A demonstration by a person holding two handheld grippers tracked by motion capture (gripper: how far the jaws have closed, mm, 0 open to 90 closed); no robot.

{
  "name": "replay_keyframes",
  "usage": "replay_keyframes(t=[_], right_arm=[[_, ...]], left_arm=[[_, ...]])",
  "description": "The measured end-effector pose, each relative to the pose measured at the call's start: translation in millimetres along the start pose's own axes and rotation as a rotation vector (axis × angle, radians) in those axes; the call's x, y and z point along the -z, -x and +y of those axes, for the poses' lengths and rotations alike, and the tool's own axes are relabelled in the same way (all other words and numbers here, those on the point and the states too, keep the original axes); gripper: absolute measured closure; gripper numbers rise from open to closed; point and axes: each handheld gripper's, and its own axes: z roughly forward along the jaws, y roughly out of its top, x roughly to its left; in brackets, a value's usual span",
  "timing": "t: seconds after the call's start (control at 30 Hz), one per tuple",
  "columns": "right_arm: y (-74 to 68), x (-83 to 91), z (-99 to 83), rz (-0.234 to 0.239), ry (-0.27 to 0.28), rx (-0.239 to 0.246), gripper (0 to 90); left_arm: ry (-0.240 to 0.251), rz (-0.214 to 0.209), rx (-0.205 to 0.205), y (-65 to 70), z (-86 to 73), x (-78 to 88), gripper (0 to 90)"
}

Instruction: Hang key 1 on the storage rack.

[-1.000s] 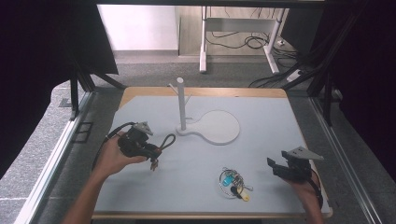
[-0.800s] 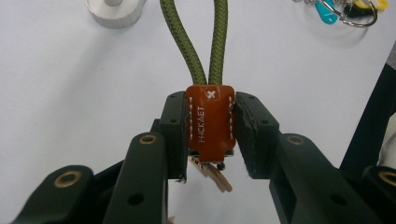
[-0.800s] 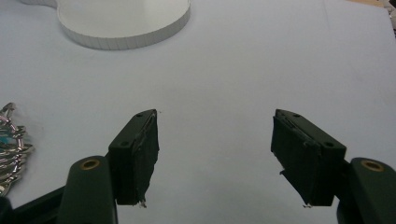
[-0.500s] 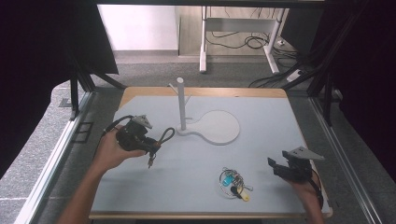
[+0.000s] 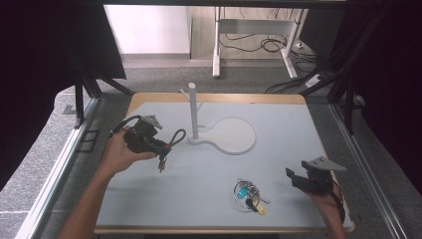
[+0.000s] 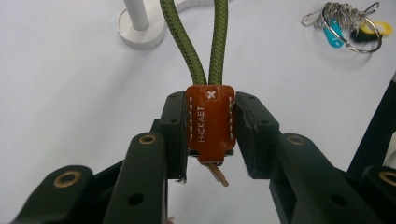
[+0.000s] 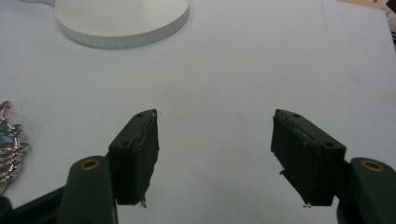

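Even overhead light falling on table (image 5: 278,164); soft faint shadows lying under things. Surroundings sinking into darkness at high view's left, right edges. Gripper views staying sharp mid-frame, near jaws slightly softening. No glare showing.

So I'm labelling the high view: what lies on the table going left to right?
Left tongs shut on the lanyard → white stand → its round base → key bunch → right tongs, open.
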Motion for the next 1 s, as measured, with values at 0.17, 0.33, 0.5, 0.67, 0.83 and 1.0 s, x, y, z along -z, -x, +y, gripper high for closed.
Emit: replay_keyframes(t=[0.17,0.33,0.5,0.67,0.83,1.0], right_arm=[[0.7,0.7,-0.2,-0.002,0.002,-0.001,32.2],[1.7,0.7,-0.5,-0.004,0.003,-0.002,32.2],[1.7,0.2,-0.7,-0.005,0.001,-0.004,32.2],[1.5,-0.5,-0.9,-0.006,-0.002,-0.004,32.2],[1.7,-0.7,-1.1,-0.008,-0.004,-0.002,32.2],[2.2,-0.8,-1.4,-0.01,-0.005,-0.002,32.3]], left_arm=[[0.01,0.0,0.009,-2.7,5.1,3.3,66.1],[0.009,-0.001,0.029,-8.1,8.2,4.4,66.1],[0.016,-0.004,0.044,-13.5,10.0,5.1,66.1],[0.02,0.001,0.042,-16.3,14.4,8.7,66.1],[0.023,0.007,0.043,-17.8,21.7,12.6,66.1],[0.028,0.01,0.05,-21.7,27.4,13.9,66.1]])
